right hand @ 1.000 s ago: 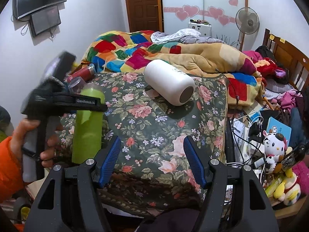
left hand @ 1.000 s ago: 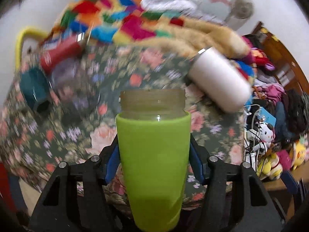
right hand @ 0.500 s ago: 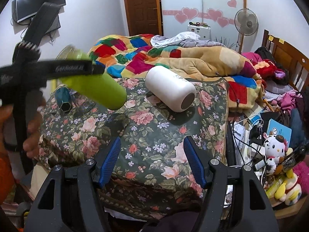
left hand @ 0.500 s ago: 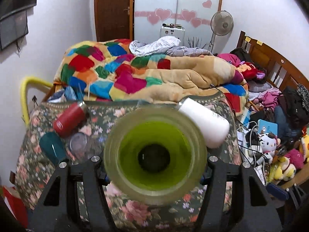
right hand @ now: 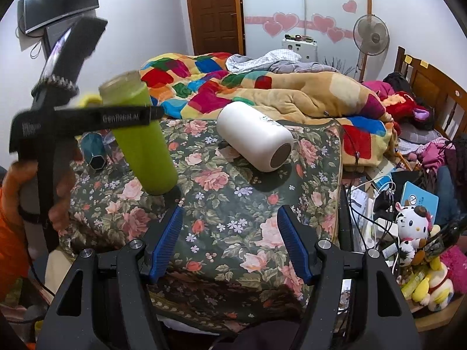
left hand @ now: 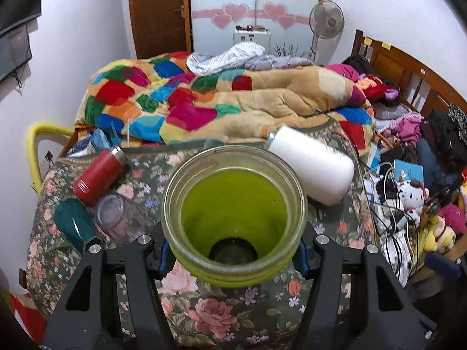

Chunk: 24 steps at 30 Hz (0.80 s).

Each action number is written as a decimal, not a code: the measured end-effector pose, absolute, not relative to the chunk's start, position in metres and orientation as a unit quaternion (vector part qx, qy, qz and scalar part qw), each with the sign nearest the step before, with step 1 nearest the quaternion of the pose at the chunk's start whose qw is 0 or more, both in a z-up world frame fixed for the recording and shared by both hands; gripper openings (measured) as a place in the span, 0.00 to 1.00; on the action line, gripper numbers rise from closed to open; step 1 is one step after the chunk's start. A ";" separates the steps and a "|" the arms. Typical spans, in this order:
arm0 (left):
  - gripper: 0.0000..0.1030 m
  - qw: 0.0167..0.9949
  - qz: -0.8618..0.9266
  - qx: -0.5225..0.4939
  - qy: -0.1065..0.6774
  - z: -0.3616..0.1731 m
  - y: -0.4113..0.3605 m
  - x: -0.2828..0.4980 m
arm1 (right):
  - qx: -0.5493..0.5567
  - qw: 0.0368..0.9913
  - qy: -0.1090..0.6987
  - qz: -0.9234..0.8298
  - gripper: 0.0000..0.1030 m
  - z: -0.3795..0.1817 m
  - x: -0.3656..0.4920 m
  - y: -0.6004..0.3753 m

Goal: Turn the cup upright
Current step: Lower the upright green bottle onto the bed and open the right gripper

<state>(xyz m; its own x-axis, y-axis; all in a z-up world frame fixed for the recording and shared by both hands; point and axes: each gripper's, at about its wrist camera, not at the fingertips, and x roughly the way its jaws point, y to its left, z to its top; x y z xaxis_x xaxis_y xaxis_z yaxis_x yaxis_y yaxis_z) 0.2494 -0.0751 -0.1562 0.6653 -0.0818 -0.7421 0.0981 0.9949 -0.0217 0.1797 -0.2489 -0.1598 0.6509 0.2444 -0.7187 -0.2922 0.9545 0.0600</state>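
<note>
Green cup (right hand: 143,137): held between the fingers of the left gripper (left hand: 233,258), which are closed on its sides below the rim. In the right wrist view its long axis stands nearly upright, mouth up and leaning slightly away toward the left, with its base low over or touching the flowered worktop (right hand: 233,204); contact cannot be told. In the left wrist view the open mouth faces the camera, so the cup's axis runs along the fingers.

Judgement: the flip looks almost done; what remains turns on bringing the axis fully vertical and setting the base flat before letting go.

Right gripper (right hand: 230,239): fingers spread wide, holding nothing, near the front edge of the worktop, well right of the cup. The left hand (right hand: 43,192) is the one engaged.

White bottle (right hand: 254,143): lying on its side, right of the cup and apart from it.

Red bottle (left hand: 99,175), clear glass (left hand: 113,218), teal cup (left hand: 76,227): lying clustered at the left of the worktop, behind the green cup.

Bed with patchwork blanket (left hand: 181,105): beyond the worktop.
</note>
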 end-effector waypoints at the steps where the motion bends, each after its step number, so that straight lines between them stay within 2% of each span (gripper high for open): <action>1: 0.60 0.910 -0.051 0.008 0.411 -0.160 -0.075 0.249 | -0.031 0.908 0.391 0.149 0.62 -0.160 0.179 -0.248; 6: 0.60 0.901 -0.053 -0.001 0.430 -0.170 -0.074 0.252 | -0.032 0.908 0.390 0.152 0.62 -0.158 0.177 -0.245; 15: 0.62 0.900 -0.065 0.026 0.430 -0.159 -0.077 0.239 | -0.033 0.914 0.374 0.151 0.62 -0.143 0.169 -0.243; 21: 0.62 0.922 -0.087 0.010 0.377 -0.110 -0.064 0.205 | -0.027 0.926 0.342 0.154 0.62 -0.119 0.157 -0.242; 24: 0.62 0.945 -0.085 0.010 0.317 -0.072 -0.055 0.173 | -0.027 0.936 0.315 0.155 0.62 -0.100 0.147 -0.241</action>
<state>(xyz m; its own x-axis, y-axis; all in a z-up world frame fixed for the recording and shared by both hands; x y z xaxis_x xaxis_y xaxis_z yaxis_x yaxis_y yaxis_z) 0.1734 -0.0547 -0.0717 0.7853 -0.1536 -0.5998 0.1664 0.9855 -0.0346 0.1471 -0.2413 -0.1003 0.7533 0.2738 -0.5980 -0.3078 0.9503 0.0473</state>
